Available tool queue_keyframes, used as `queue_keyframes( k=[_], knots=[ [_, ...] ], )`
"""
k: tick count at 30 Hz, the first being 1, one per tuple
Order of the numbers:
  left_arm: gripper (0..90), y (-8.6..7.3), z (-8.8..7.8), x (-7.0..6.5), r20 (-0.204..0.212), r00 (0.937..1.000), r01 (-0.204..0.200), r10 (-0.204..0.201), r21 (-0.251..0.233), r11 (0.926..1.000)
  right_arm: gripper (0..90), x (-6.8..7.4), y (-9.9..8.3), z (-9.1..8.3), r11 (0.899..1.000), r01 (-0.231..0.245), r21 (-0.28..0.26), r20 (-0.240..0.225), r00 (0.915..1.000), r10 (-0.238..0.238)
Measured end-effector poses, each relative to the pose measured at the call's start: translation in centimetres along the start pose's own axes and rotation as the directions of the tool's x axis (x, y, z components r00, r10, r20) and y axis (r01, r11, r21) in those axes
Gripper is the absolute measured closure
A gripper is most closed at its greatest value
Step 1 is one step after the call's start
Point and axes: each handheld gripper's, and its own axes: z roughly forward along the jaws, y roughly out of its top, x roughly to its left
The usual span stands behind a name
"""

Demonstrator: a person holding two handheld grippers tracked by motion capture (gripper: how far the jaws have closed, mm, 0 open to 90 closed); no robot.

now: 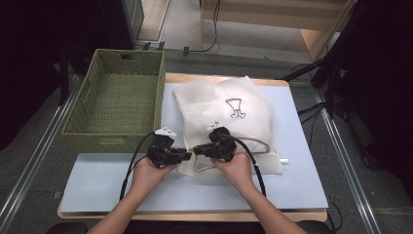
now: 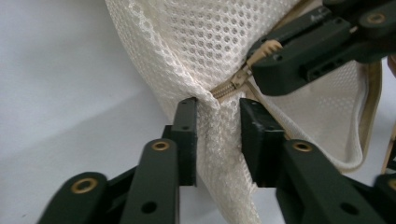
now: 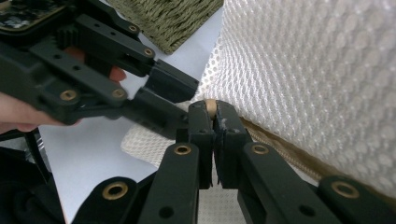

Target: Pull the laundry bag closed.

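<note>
Mesh laundry bag (image 1: 229, 122) lies on the pale blue mat (image 1: 97, 180), its near corner between both grippers. Right gripper (image 3: 213, 112) is clamped tight on the beige zipper pull (image 3: 210, 105). Left gripper (image 2: 217, 121) stands partly open, the bag's corner fabric bunched between its jaws, barely pinched. To unzip cleanly, I judge the left should firm up just beside the zipper while the right draws along the track. Green woven basket (image 1: 117, 97) sits just left, clear of the work.
</note>
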Motion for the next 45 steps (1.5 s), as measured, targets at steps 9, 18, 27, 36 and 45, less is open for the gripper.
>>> queue_keyframes(
  k=[9, 18, 27, 36, 45],
  knots=[
    [86.3, -0.3, -0.2, -1.9, -0.123, 0.9837, -0.131, 0.131, 0.006, 0.9914, 82.5, -0.3, 0.0, -0.2, 1.000, -0.014, -0.009, -0.018, 0.9997, 0.014],
    [86.2, -0.4, 0.0, -2.2, -0.128, 0.9803, -0.149, 0.150, 0.017, 0.9887, 85.5, -0.5, 0.1, 0.3, 0.999, -0.047, -0.011, -0.021, 0.9987, 0.047],
    [86.3, -0.5, -0.1, -2.3, -0.127, 0.9792, -0.158, 0.159, 0.017, 0.9873, 85.7, -0.5, 0.1, 0.1, 1.000, -0.025, 0.005, -0.027, 0.9993, 0.025],
    [86.1, -0.5, 0.0, -2.2, -0.131, 0.9773, -0.164, 0.167, 0.035, 0.9859, 87.9, -0.7, 0.1, 0.2, 0.999, -0.039, 0.016, -0.034, 0.9987, 0.039],
    [72.9, -0.5, -0.4, -1.8, -0.090, 0.9849, -0.147, 0.148, 0.019, 0.9890, 88.3, -0.4, 0.0, -0.2, 1.000, -0.009, 0.028, -0.046, 0.9989, 0.010]
  ],
)
